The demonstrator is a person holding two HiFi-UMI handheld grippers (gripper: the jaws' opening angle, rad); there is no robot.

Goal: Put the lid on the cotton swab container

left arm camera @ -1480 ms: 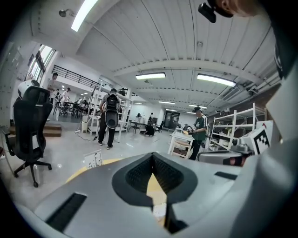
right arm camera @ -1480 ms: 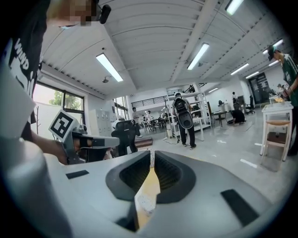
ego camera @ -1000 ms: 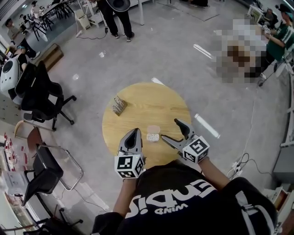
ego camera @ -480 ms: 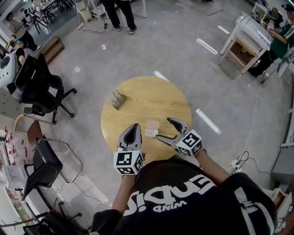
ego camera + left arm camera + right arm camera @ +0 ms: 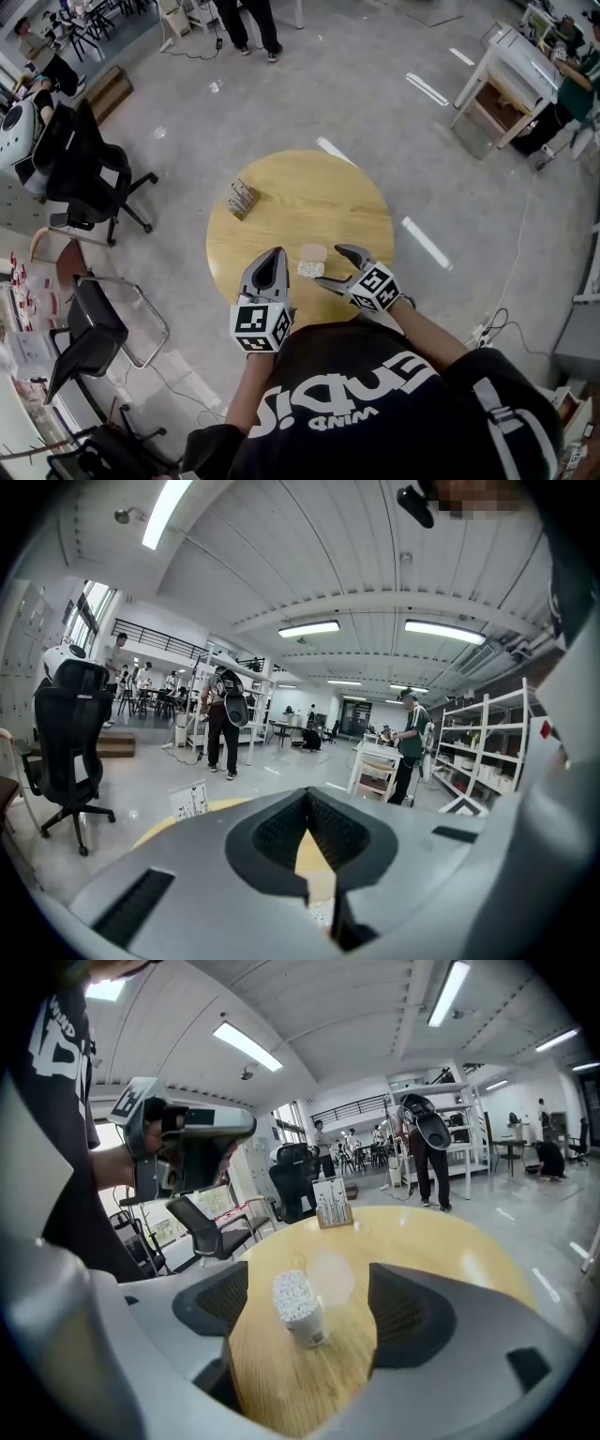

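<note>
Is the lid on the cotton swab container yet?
Off: the container shows bare swab tips on top; the clear lid lies beside it.

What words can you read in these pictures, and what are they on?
"MIND", I think: small white print, upside down, on the person's black T-shirt; the bigger letters above are unclear.
Label on the clear plastic cotton swab container: too blurred to read.
Print on the small printed card stand on the round wooden table: too small.

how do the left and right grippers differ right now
The left gripper is shut and empty; the right gripper is wide open. The left gripper points across the table; the right gripper angles in toward the container, which stands untouched ahead of its gap. Both hang over the table's near edge.
</note>
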